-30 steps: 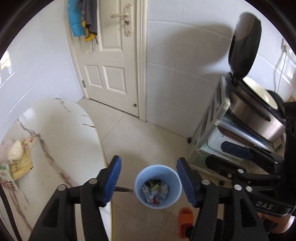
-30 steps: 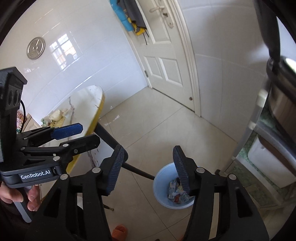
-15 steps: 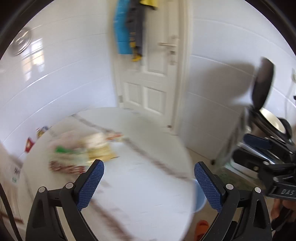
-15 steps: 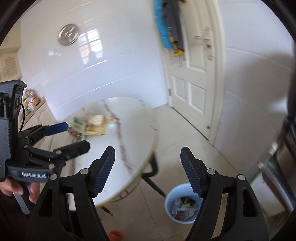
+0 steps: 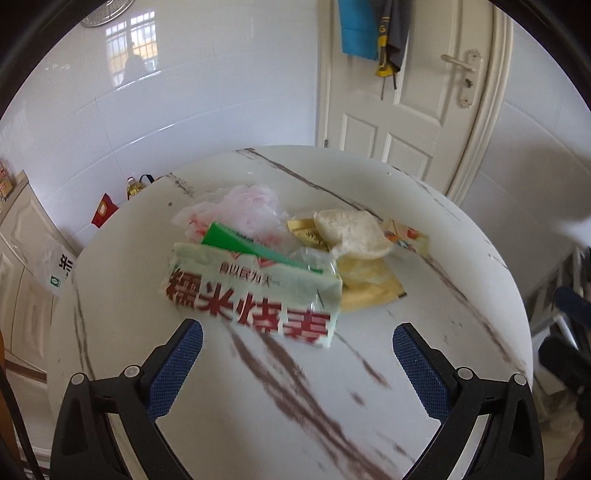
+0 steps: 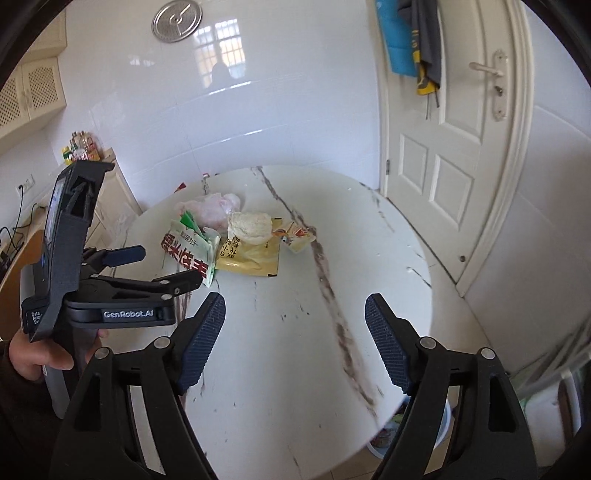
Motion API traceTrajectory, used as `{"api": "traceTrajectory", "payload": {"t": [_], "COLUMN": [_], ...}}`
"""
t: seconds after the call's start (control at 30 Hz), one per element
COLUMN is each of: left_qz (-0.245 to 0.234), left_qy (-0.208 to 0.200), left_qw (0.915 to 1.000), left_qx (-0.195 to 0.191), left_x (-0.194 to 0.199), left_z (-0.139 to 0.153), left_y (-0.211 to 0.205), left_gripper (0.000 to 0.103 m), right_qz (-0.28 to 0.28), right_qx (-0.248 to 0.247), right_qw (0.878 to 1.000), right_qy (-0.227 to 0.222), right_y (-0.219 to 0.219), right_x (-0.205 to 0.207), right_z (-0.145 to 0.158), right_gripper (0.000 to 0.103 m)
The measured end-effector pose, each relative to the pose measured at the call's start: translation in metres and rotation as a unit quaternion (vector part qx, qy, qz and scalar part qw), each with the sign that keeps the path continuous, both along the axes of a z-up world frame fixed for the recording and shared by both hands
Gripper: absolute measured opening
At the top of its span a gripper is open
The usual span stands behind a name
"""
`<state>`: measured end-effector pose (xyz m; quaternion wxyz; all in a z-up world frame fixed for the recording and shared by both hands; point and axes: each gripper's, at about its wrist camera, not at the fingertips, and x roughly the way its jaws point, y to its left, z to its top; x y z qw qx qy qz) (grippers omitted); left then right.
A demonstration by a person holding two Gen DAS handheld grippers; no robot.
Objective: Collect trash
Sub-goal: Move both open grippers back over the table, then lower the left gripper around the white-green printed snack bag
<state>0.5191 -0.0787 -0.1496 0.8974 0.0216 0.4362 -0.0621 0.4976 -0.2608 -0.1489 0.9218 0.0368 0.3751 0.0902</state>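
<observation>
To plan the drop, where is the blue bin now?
Only the right wrist view shows the blue bin: on the floor, bottom right, mostly hidden under the table edge.

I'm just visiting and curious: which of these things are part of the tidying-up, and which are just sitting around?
Part of the job: green-and-white wrapper, yellow packet, pink plastic bag, blue bin.

Just around: door, hanging clothes, oil bottle.

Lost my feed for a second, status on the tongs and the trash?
Left tongs and right tongs open, just widened, nothing between them. Wrapper pile on round white marble table, green-white packet with red lettering nearest left. Nothing blocking.
</observation>
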Motion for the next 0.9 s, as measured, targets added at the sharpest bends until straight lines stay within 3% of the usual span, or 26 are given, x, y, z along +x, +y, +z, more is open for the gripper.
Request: {"api": "traceTrajectory", "payload": {"t": [0.2,0.3,0.47,0.53,0.57,0.67,0.9], "left_qz": [0.022,0.038,0.068,0.079,0.071,0.044,0.028], "left_qy": [0.027,0.03,0.032,0.031,0.028,0.021,0.007], "left_qw": [0.9991,0.9986,0.9961,0.9963,0.9969,0.9972,0.9993], "left_qx": [0.026,0.02,0.045,0.014,-0.019,-0.056,-0.024], "left_x": [0.026,0.033,0.018,0.013,0.01,0.007,0.035], "left_z": [-0.015,-0.016,-0.018,-0.011,-0.006,0.007,0.008], "left_y": [0.018,0.038,0.078,0.089,0.09,0.074,0.028], "left_gripper": [0.102,0.102,0.102,0.101,0.101,0.102,0.102], "right_qz": [0.015,0.02,0.033,0.037,0.038,0.042,0.039], "right_qx": [0.005,0.004,0.01,0.008,0.007,0.008,0.013], "right_qw": [1.0,0.999,0.999,0.999,0.999,0.999,0.999], "right_qy": [0.024,0.025,0.021,0.017,0.019,0.019,0.024], "right_y": [0.002,0.003,0.009,0.015,0.017,0.022,0.017], "right_x": [0.029,0.037,0.044,0.046,0.048,0.05,0.049], "right_z": [-0.023,-0.026,-0.024,-0.023,-0.024,-0.025,-0.03], "right_gripper": [0.076,0.076,0.078,0.078,0.078,0.078,0.078]}}
